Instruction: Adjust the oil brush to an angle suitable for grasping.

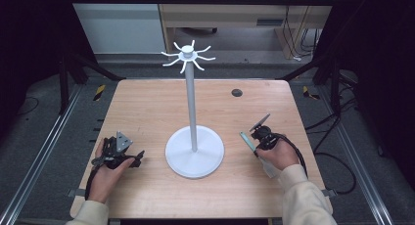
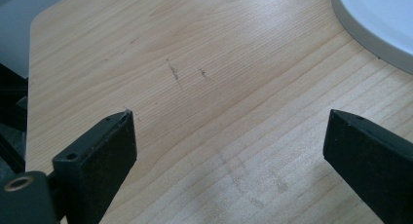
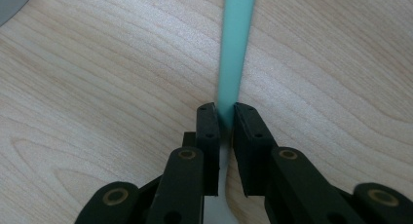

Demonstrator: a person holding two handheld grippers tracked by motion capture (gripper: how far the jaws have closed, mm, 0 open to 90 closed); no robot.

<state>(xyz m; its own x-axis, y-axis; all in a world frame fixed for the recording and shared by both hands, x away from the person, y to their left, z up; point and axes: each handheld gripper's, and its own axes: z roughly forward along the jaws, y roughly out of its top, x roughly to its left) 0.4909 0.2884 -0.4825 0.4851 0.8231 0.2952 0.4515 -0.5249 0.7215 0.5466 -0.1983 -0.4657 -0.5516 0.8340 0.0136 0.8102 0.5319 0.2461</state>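
Wooden table (image 1: 147, 107), dark round hole (image 1: 237, 92) near far edge

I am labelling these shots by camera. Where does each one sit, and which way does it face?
High view: above the person's side, looking down at the table; both forearms show.
Left gripper view: on the left gripper, facing tabletop; wide jaws.
Right gripper view: on the right gripper, jaws pinching a green strip.
Shared: the white stand, its base edging both gripper views.

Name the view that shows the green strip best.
The right gripper view: the green strip runs up from the shut right hand-held gripper, close and sharp. The high view shows it small beside that hand.
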